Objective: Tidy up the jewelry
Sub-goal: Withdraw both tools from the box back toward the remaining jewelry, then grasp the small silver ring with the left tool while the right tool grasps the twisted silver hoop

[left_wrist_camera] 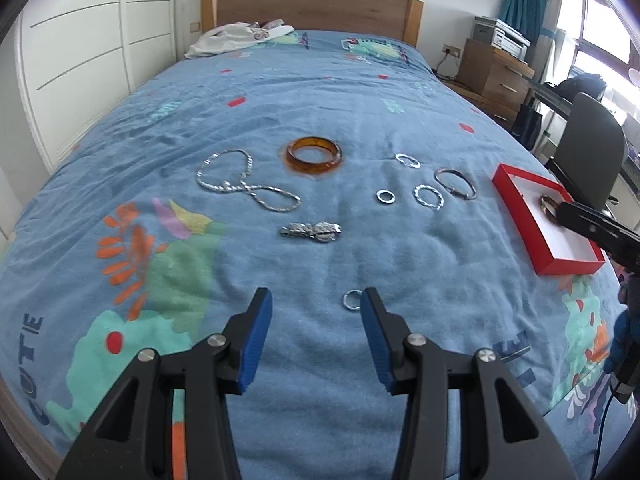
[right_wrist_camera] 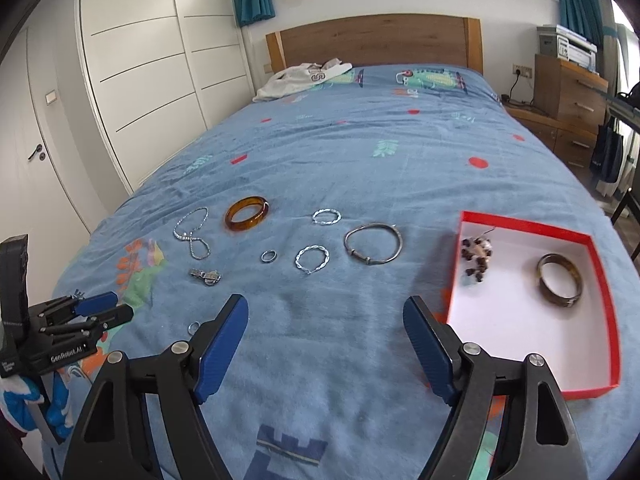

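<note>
Jewelry lies spread on a blue bedspread [right_wrist_camera: 360, 152]: an amber bangle [right_wrist_camera: 240, 224], a silver chain [right_wrist_camera: 194, 236], a silver clasp piece [right_wrist_camera: 206, 276], two twisted hoops [right_wrist_camera: 312, 268], a small ring [right_wrist_camera: 269, 261] and a thin silver bangle [right_wrist_camera: 372, 263]. At the right, a red box [right_wrist_camera: 520, 224] holds a dark bangle [right_wrist_camera: 560, 300] and a beaded piece [right_wrist_camera: 478, 258]. My left gripper [left_wrist_camera: 317, 300] is open just above the bedspread, with a small silver ring [left_wrist_camera: 347, 307] beside its right fingertip. My right gripper [right_wrist_camera: 326, 306] is open wide over bare blanket, left of the box.
A white garment [right_wrist_camera: 304, 76] lies by the wooden headboard [right_wrist_camera: 372, 40]. White wardrobe doors [right_wrist_camera: 152, 80] line the left side. A wooden dresser [right_wrist_camera: 568, 88] and a dark chair [left_wrist_camera: 592, 152] stand to the right of the bed.
</note>
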Tool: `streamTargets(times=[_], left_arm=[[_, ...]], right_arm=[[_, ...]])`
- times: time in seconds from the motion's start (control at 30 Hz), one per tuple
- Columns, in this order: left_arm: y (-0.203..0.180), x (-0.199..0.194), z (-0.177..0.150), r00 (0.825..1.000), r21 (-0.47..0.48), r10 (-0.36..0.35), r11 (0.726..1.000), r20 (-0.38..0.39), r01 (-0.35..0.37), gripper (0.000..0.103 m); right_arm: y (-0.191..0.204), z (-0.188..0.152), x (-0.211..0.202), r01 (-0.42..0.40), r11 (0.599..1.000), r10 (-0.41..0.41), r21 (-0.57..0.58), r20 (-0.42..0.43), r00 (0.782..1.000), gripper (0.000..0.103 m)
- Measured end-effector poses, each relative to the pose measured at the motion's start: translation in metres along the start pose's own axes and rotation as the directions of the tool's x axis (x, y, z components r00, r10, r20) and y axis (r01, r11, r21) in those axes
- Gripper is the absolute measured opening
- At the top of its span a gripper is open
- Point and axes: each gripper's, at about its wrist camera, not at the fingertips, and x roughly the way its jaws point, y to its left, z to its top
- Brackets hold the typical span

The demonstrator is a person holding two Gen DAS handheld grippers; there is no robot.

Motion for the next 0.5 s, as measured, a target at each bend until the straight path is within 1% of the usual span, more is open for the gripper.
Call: streamTargets(times=[0.2, 0.5], left_arm=[[-0.005, 0.021, -0.003, 0.999, 0.005, -0.024, 1.000, -0.034, 0.024, 0.044], [-0.008, 0.042, -0.005, 0.997, 0.009, -0.039, 0.999, -0.059, 0.040, 0.044]], right_arm=[[0.001, 0.002, 0.026, -0.022, 1.000, 0.023, 0.007, -0.020, 1.000, 0.077], [0.002, 0.006, 0.053, -0.051, 0.998, 0.052, 0.022, -0.034, 0.998, 0.076]])
